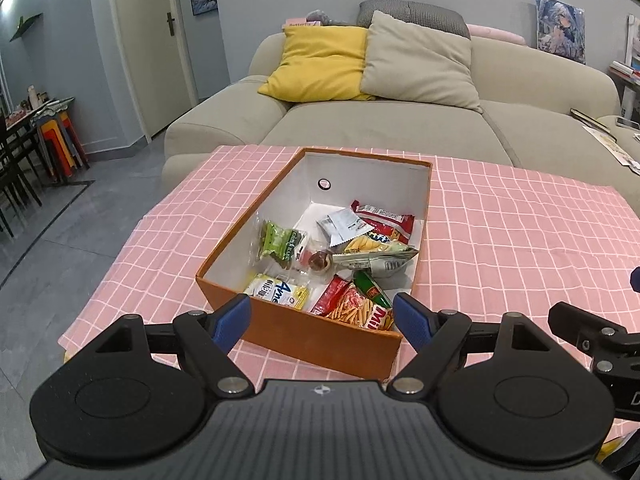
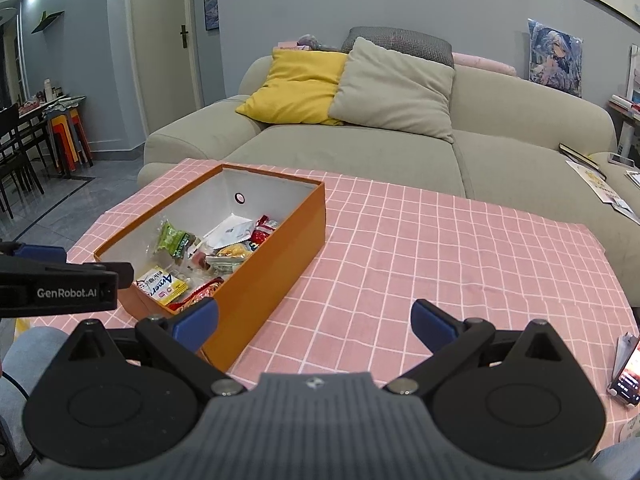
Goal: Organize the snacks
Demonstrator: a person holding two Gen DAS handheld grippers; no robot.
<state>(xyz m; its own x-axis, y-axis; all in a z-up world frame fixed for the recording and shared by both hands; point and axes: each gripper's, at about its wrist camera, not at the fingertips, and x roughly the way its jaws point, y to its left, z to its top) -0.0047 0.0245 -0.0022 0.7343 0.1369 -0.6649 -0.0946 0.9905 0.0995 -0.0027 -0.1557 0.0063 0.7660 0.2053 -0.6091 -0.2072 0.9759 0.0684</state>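
An orange box (image 1: 280,328) (image 2: 272,280) with a white inside stands on the pink checked tablecloth (image 1: 520,240) (image 2: 440,248). It holds several snack packets: a green one (image 1: 278,240) (image 2: 172,238), a yellow-white one (image 1: 278,292) (image 2: 160,285), a red one with sticks (image 1: 356,308), and a red-white one (image 1: 386,220). My left gripper (image 1: 322,320) hangs open just in front of the box's near wall, with nothing between its blue pads (image 1: 232,320). My right gripper (image 2: 314,322) is open and empty over the cloth, right of the box's near corner.
A beige sofa (image 1: 380,128) (image 2: 360,152) with yellow and grey cushions stands behind the table. A phone (image 2: 626,376) lies at the table's right edge. Stacked stools and dark chairs (image 1: 60,144) stand far left. The right gripper's body (image 1: 592,340) shows at the left wrist view's right edge.
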